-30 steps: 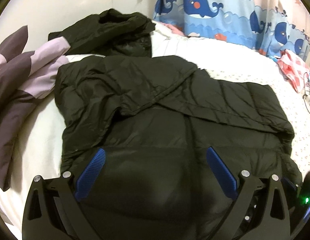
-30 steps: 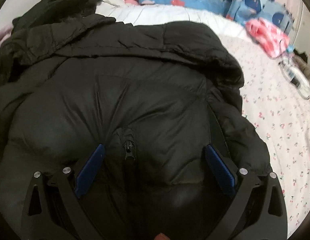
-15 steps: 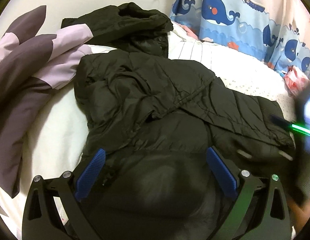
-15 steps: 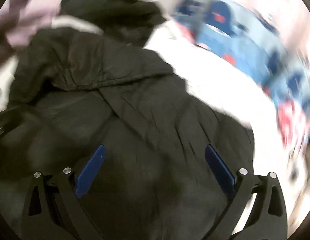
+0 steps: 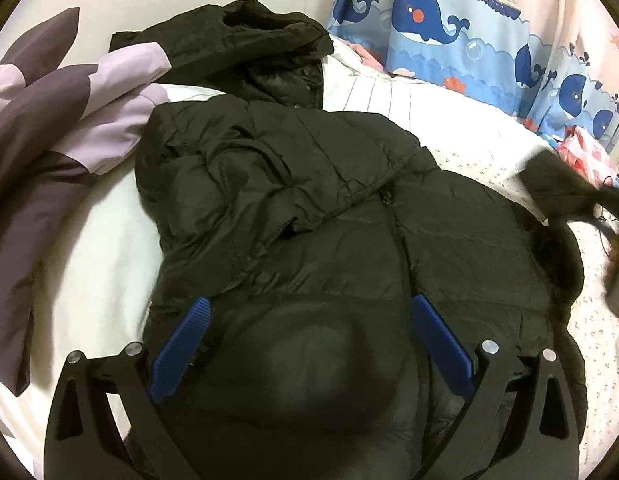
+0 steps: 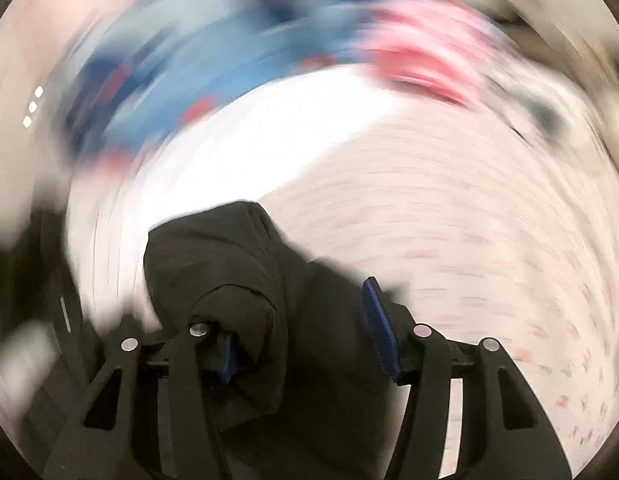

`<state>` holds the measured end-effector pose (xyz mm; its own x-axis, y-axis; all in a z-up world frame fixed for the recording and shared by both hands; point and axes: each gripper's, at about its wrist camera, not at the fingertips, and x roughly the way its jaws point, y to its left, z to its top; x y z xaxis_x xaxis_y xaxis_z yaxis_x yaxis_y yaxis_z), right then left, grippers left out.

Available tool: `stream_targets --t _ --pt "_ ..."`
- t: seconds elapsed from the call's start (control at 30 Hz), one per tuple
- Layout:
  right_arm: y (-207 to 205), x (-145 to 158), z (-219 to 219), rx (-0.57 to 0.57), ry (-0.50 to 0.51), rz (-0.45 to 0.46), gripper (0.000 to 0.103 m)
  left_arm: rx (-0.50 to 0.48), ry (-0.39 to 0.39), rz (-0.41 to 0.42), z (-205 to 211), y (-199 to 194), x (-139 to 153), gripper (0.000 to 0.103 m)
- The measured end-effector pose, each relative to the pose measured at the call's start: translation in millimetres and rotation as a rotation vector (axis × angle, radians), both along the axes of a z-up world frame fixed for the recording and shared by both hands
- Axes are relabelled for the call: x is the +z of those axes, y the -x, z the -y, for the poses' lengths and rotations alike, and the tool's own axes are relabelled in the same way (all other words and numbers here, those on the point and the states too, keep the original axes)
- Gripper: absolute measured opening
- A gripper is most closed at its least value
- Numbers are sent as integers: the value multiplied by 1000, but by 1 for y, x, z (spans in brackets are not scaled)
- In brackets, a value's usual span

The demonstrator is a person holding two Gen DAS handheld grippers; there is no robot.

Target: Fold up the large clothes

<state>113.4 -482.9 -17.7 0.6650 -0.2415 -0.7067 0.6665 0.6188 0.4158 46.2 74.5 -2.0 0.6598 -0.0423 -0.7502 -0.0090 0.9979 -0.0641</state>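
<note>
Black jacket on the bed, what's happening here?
A person is folding the black jacket on the bed with two handheld grippers. The left gripper is open over the jacket's lower part. The right gripper has a sleeve bunched between its fingers and lifted off to the right. That view is motion-blurred.

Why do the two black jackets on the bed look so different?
The near puffer jacket lies spread out, under the left hand-held gripper; the far black jacket sits crumpled in a heap by the wall. The near one shows a zipper; the far one shows none. Both are black and rest on the bed.
</note>
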Motion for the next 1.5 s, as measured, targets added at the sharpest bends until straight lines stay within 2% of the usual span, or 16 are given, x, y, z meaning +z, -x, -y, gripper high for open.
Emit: stream_targets --t 0.17,0.33,0.47,0.7,0.8,0.87,0.93,0.97,1.07,1.13,1.2,1.37,1.4,1.43,1.47,1.5 --pt "77 -38 92 -12 -174 -30 65 -24 9 -15 8 1 -3 97" --pt "107 -68 78 256 -323 6 88 -34 -6 -42 18 -2 -13 97" --pt "84 -96 65 313 -508 93 89 -53 26 -75 23 -7 -20 97" --pt "84 -127 127 -68 -790 434 89 -55 -9 -73 29 -11 -25 97" --pt "87 -125 158 -87 -741 432 87 -61 4 -81 31 -14 -26 97" --pt "95 -111 174 -67 -596 411 74 -75 14 -84 34 -16 -26 97" --pt "89 -91 189 25 -510 393 30 -88 2 -83 39 -17 -28 97" --pt "90 -84 189 40 -480 383 29 -91 -3 -82 40 -16 -29 97" --pt "105 -72 207 39 -400 297 31 -107 -11 -90 47 -18 -33 97" --pt "139 -76 224 -73 -395 284 62 -110 -14 -93 49 -19 -34 97" --pt "157 -88 233 -127 -407 287 78 -116 -17 -91 52 -19 -34 97" --pt "125 -113 247 -101 -429 210 78 -118 -42 -92 57 -20 -39 97" --pt "115 -110 246 -69 -404 217 71 -116 -44 -93 58 -21 -40 97" --pt "110 -109 245 -48 -401 224 26 -114 -49 -96 60 -22 -40 97" --pt "96 -102 245 -20 -407 226 6 -114 -48 -92 61 -22 -39 97" --pt "88 -84 246 -23 -357 249 3 -115 -43 -85 62 -22 -38 97"
